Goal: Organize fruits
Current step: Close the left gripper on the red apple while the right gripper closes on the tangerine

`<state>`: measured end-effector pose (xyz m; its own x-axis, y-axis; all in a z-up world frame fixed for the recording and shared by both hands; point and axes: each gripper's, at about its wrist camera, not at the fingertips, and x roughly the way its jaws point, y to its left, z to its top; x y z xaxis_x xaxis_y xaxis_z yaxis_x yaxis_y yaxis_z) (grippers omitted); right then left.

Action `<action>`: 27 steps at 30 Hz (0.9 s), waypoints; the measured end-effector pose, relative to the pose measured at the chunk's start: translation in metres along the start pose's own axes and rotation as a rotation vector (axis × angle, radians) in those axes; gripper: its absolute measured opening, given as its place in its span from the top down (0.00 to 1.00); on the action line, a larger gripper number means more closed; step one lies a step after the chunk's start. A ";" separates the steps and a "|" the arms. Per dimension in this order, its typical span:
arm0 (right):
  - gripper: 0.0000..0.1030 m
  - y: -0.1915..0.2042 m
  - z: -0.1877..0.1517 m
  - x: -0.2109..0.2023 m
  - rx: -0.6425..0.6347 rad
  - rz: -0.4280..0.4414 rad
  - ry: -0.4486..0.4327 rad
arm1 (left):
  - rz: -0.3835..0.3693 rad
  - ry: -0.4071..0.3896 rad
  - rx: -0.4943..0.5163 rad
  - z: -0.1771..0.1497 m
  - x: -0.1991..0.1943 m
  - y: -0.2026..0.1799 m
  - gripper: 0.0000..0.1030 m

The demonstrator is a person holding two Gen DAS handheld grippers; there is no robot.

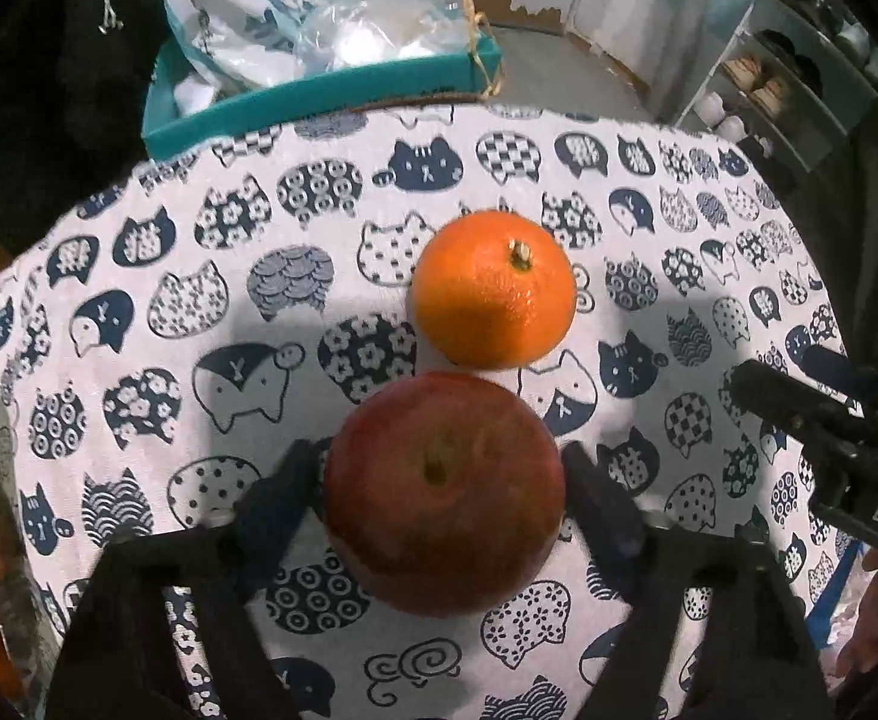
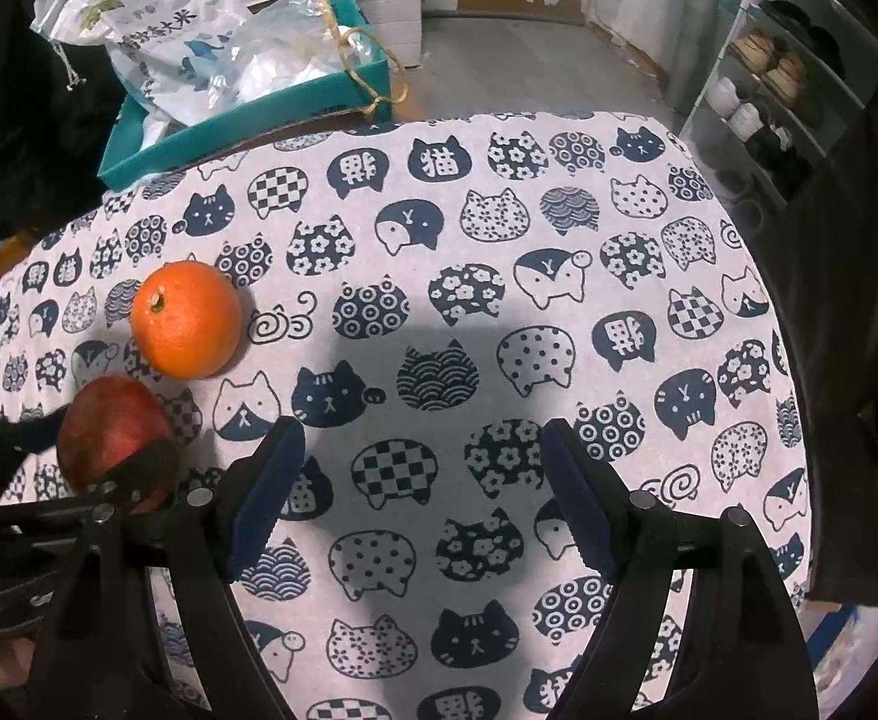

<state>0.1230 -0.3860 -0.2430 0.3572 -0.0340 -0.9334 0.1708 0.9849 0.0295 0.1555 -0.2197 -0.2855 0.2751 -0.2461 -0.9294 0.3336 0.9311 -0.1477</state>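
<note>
1. We've got the apple (image 1: 442, 489) sitting stem-dimple up on the cat-print tablecloth (image 1: 198, 300), with the orange (image 1: 494, 288) just beyond it, nearly touching. The orange's stem nub points up and a bit to the right in the left wrist view. Both are round, so no real long axis to speak of.
2. Our left gripper (image 1: 442, 480) points steeply down over the apple, one finger on each side. The pads look right up against its skin, but we can't tell for sure whether they press.
3. Our right gripper (image 2: 417, 492) also tilts steeply down, jaws wide, nothing but tablecloth between them.
4. The right wrist view shows the left gripper from the side at the apple, fruit off at the left. The left wrist view catches the right gripper's black body at its right edge.
5. Both views show a teal box (image 2: 246, 120) of plastic bags (image 2: 198, 42) past the table's far edge.
</note>
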 end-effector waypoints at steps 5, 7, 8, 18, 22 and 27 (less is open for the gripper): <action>0.23 0.004 0.001 0.002 0.001 0.022 0.004 | -0.006 -0.009 -0.010 -0.004 -0.003 0.003 0.27; 0.23 0.007 0.003 0.003 0.004 0.047 0.003 | 0.013 -0.015 -0.020 -0.007 -0.006 0.009 0.27; 0.23 0.009 0.004 0.004 0.007 0.068 0.003 | 0.021 -0.018 -0.027 -0.007 -0.008 0.012 0.27; 0.23 0.055 0.020 0.021 -0.061 0.179 0.011 | 0.087 -0.062 -0.109 -0.001 -0.027 0.060 0.27; 0.23 0.073 0.027 0.027 -0.084 0.201 0.015 | 0.120 -0.080 -0.139 0.000 -0.034 0.079 0.27; 0.23 0.098 0.033 0.039 -0.130 0.195 0.026 | 0.139 -0.094 -0.162 0.000 -0.043 0.098 0.27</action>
<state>0.1837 -0.2965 -0.2650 0.3481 0.1616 -0.9234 -0.0192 0.9861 0.1653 0.1758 -0.1182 -0.2602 0.3941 -0.1292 -0.9100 0.1398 0.9870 -0.0796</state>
